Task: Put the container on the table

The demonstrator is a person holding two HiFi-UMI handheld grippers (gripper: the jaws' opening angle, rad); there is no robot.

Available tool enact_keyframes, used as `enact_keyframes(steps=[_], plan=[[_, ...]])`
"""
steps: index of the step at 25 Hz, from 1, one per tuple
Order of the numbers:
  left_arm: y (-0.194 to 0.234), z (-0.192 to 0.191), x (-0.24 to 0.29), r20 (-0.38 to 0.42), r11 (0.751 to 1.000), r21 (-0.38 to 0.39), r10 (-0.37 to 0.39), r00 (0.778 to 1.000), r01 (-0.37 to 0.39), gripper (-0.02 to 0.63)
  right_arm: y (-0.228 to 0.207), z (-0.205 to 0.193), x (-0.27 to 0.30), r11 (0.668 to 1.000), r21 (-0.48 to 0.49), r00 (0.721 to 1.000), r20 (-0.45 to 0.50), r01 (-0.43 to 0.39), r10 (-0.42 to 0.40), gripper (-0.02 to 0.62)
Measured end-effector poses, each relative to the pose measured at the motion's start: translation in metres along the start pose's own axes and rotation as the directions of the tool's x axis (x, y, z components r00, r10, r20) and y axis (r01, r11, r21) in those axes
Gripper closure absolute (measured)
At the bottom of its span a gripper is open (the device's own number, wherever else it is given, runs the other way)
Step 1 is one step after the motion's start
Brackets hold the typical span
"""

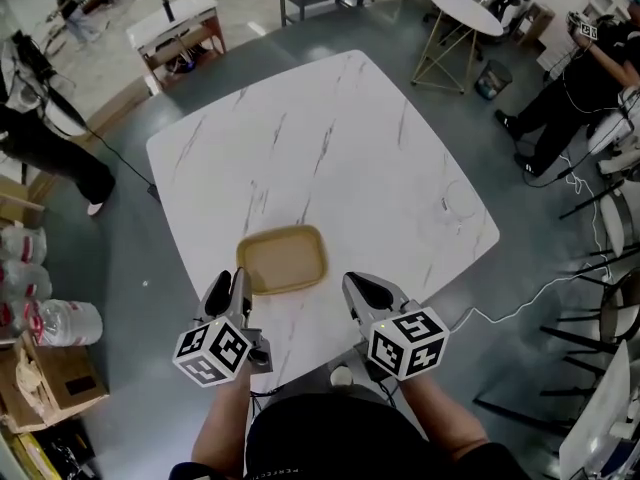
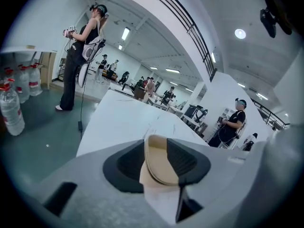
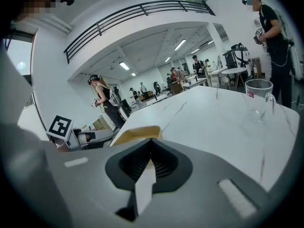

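The container [image 1: 283,259] is a shallow tan tray, rectangular with rounded corners, open side up and empty. It lies on the white marble table [image 1: 330,138] close to the near edge. Its near left rim sits clamped between the left gripper's [image 1: 234,280] jaws.

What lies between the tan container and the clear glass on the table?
Nothing: only bare marble table separates the container from the glass, as the right gripper view shows.
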State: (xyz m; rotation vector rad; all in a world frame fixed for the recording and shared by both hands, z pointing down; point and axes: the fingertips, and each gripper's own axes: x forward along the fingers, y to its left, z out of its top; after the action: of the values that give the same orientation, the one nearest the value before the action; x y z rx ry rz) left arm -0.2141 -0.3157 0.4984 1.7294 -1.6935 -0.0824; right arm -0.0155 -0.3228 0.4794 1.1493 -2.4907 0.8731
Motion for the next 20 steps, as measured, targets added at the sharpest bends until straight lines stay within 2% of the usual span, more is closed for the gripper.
enact_keyframes(steps=[9,20], plan=[[-0.027,-0.012,-0.043,0.023,0.997,0.071,-0.038,0.999,0.037,0.611,0.011,-0.012,-0.029,0.999,-0.021,0.999,0.020,-0.026,0.027,0.594],[-0.071,-0.037,-0.081,0.013,0.986,0.119,-0.119,0.993,0.116,0.611,0.023,-0.023,-0.066,0.998,-0.049,0.998,0.039,-0.050,0.052,0.594]])
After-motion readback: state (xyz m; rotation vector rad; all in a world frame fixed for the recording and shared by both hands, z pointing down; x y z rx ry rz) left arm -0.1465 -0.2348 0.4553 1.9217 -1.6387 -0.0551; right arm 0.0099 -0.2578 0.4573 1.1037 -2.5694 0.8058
